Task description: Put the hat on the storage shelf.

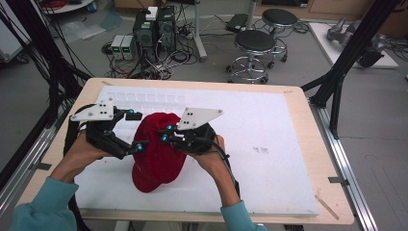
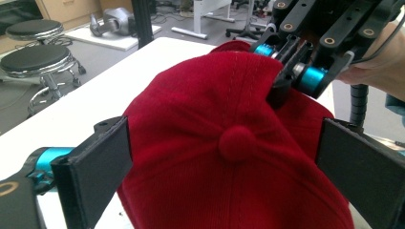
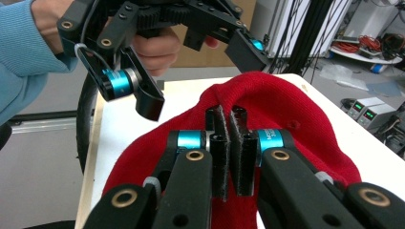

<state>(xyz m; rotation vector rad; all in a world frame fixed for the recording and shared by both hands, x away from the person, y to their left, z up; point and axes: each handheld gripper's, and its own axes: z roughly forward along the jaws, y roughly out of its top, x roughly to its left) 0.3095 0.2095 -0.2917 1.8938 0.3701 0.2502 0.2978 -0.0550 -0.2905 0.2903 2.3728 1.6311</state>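
Note:
A red baseball cap (image 1: 156,154) lies on the white foam board (image 1: 260,130), left of the middle, its brim toward the near edge. My right gripper (image 1: 166,134) reaches in from the right and is shut on a raised fold of the cap's crown (image 3: 286,109), with the red cloth pinched between its pads (image 3: 230,143). The left gripper (image 1: 135,130) hovers at the cap's left side with its jaws wide apart. In the left gripper view its jaws flank the crown around the top button (image 2: 237,141), and the left gripper (image 2: 224,167) is not pressing on the cloth.
The foam board covers most of the wooden table (image 1: 308,120). Black frame posts (image 1: 337,82) stand at the right edge and cables hang at the left. Two stools (image 1: 255,43) and computer boxes (image 1: 154,29) stand on the floor beyond the far edge.

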